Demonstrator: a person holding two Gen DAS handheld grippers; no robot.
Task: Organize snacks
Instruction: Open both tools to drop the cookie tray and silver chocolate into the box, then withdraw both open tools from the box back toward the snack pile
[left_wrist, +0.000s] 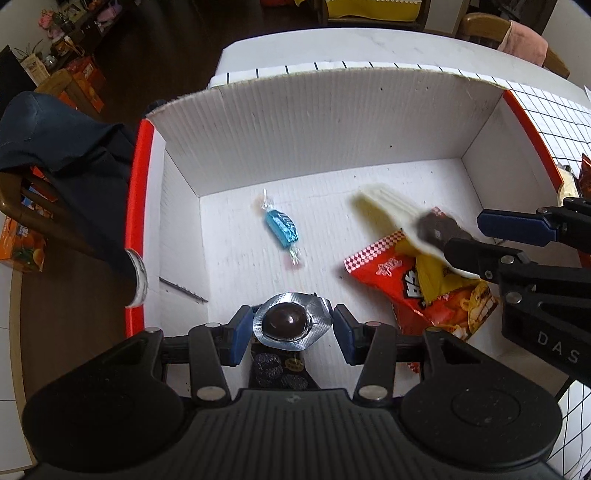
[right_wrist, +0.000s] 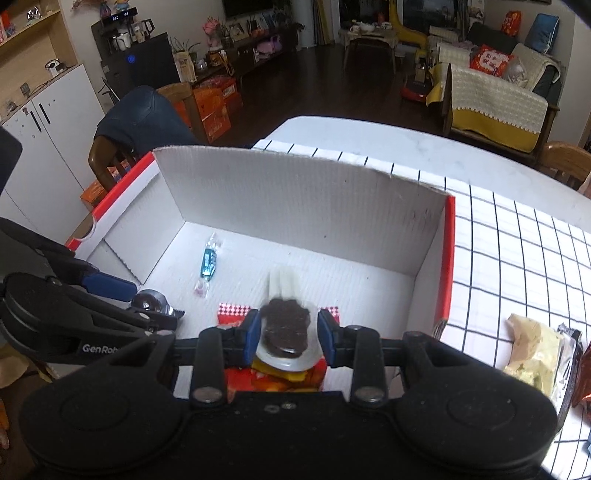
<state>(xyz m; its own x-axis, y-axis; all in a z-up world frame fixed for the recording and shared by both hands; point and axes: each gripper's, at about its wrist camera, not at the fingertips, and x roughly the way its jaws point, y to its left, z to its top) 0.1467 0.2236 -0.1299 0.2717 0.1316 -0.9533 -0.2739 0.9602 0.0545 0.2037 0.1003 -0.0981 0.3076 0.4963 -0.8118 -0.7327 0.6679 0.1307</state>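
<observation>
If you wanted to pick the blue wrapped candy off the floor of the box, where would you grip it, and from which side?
Grip the blue candy across its plump middle, coming straight down from above. It lies flat on the box floor, apart from the red snack bag, with thin twisted ends that would probably slip. Set the fingers across its narrow width.

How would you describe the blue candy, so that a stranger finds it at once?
Look inside the white cardboard box with red edges. On its floor, left of the red snack bag, lies the blue candy, alone. Only it has a shiny blue wrapper twisted at both ends.
</observation>
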